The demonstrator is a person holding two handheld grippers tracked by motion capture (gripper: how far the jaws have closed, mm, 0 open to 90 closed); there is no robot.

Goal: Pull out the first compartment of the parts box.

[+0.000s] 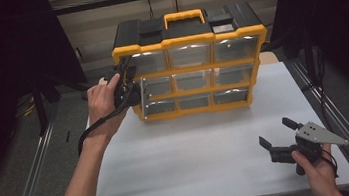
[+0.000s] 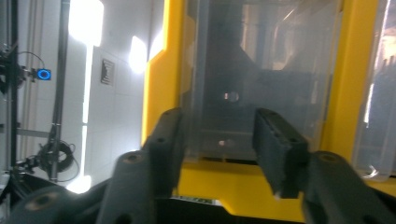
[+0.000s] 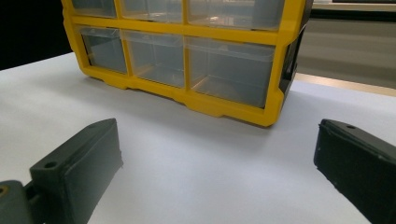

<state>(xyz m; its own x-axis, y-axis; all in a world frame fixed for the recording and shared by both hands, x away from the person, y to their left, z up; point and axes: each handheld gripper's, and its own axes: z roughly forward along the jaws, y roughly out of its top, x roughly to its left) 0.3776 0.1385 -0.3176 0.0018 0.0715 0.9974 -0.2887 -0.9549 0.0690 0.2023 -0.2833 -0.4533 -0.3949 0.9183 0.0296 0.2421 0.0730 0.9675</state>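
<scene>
Nine clear drawers faced us in the yellow organizer (image 1: 193, 70) at the table's (image 1: 194, 151) far edge. Our left gripper (image 2: 219, 154) straddled the middle-left drawer (image 2: 261, 79), jaws half apart, for a pull; pad contact was unclear. Our right gripper (image 1: 280, 138) rested wide open.

We count one yellow-and-black organizer cabinet (image 1: 190, 40) standing at the far side of one white table (image 1: 194, 151). On its front we see nine clear drawers (image 1: 192, 80), three rows of three. One yellow carry handle (image 1: 183, 15) sits on top. Two grippers are in play: the left gripper (image 1: 127, 81) at the cabinet's left edge, the right gripper (image 1: 275, 138) near right.
</scene>
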